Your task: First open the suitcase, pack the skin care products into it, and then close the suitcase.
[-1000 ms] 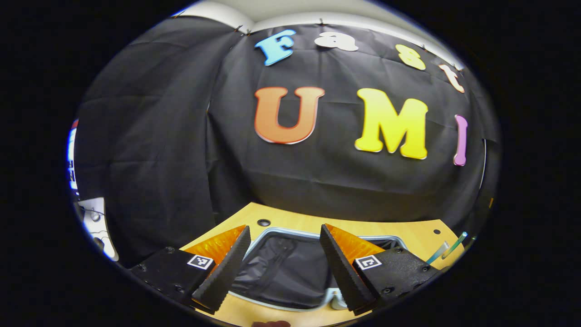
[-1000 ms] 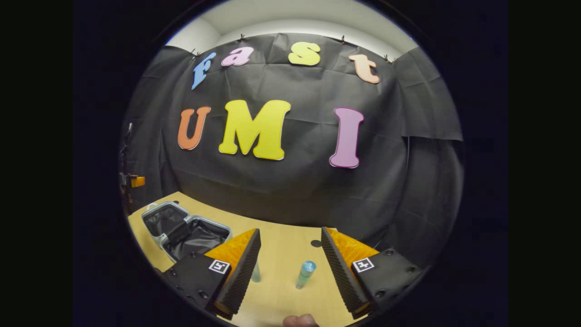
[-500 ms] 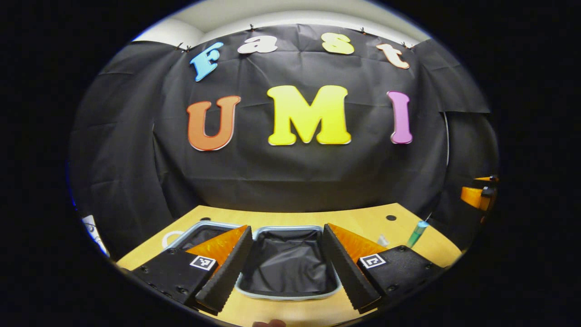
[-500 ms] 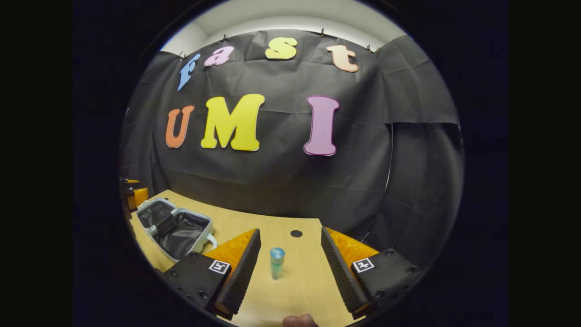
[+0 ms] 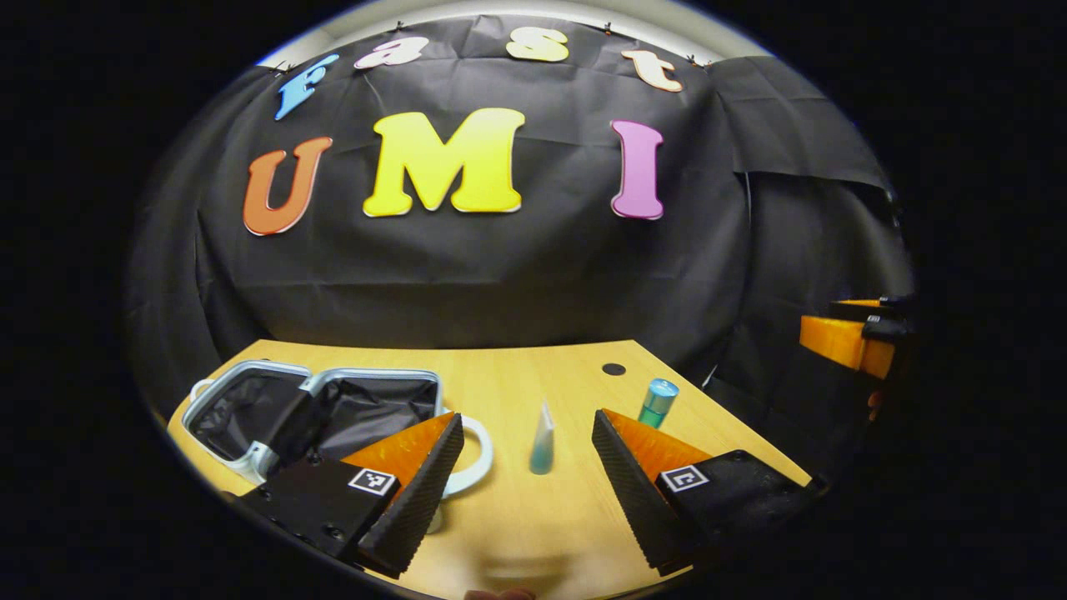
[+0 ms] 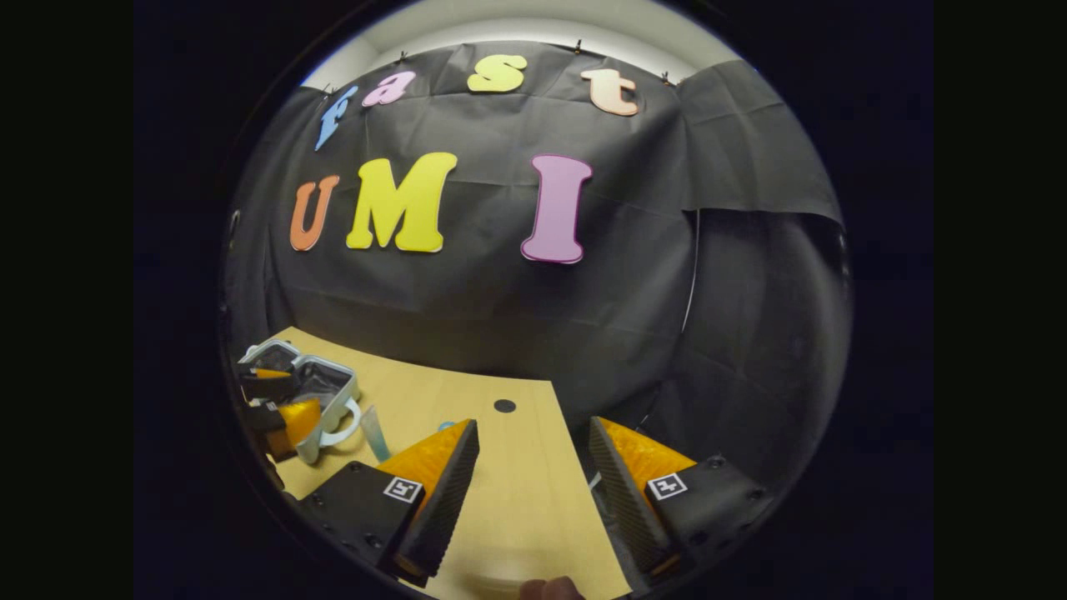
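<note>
Since the earlier frame both views have swung right; suitcase (image 5: 317, 408) now lies open far left on table (image 5: 533, 383). Tube (image 5: 542, 442) stands between left gripper (image 5: 525, 475) fingers but untouched, capped bottle (image 5: 658, 402) farther right. Right gripper (image 6: 533, 483) hangs over bare table edge. Both tongs released, empty. Risk: a finger clips the slim upright tube and topples it

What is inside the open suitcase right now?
The suitcase shows dark lining only; no products seen inside. The left gripper covers its near corner. Tube and bottle stand on the table.
</note>
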`<state>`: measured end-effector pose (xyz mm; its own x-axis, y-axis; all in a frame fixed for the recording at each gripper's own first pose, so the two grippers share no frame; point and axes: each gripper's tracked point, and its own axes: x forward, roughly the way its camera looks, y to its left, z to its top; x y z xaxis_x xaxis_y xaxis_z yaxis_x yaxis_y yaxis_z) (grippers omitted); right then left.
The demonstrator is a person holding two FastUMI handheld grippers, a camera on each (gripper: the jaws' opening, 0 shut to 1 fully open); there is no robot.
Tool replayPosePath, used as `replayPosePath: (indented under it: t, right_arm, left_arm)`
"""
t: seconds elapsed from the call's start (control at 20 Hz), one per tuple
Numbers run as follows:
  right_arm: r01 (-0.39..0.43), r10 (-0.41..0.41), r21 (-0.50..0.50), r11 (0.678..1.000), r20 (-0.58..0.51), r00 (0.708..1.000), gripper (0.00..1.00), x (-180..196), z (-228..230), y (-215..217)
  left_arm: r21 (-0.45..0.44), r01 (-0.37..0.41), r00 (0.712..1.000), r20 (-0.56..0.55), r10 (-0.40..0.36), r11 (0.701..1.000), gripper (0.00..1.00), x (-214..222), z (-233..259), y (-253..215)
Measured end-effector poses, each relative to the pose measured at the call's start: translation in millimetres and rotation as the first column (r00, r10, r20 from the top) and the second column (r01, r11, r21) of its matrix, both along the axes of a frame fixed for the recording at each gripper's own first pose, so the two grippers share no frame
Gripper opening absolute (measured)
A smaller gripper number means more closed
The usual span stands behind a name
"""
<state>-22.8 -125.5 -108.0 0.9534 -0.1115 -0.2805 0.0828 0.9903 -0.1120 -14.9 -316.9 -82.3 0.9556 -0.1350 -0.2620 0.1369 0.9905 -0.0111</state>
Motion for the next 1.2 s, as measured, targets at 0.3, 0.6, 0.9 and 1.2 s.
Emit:
replayPosePath:
  t: [0.3, 0.6, 0.9, 1.2]
  right_arm:
    - [0.039, -0.04, -0.021, 0.999, -0.052, 0.998, 0.79, -10.0, -14.2, -29.7]
    - [0.064, -0.067, -0.029, 0.998, -0.107, 0.992, 0.79, -14.7, -28.4, -48.6]
    - [0.064, -0.066, -0.02, 0.998, -0.121, 0.991, 0.8, -10.6, -32.2, -52.2]
    - [0.065, -0.065, -0.01, 0.998, -0.123, 0.99, 0.79, -6.0, -33.4, -50.2]
  left_arm:
    - [-0.005, -0.052, 0.987, -0.151, 0.05, 0.999, 0.99, 46.7, -81.1, -5.5]
    - [0.002, -0.056, 0.973, -0.223, 0.055, 0.998, 0.99, 77.8, -125.8, -10.8]
    - [0.007, -0.052, 0.961, -0.272, 0.051, 0.999, 0.83, 102.5, -148.1, -20.2]
    - [-0.008, -0.08, 0.938, -0.34, 0.073, 0.997, 0.52, 111.4, -164.9, -12.5]
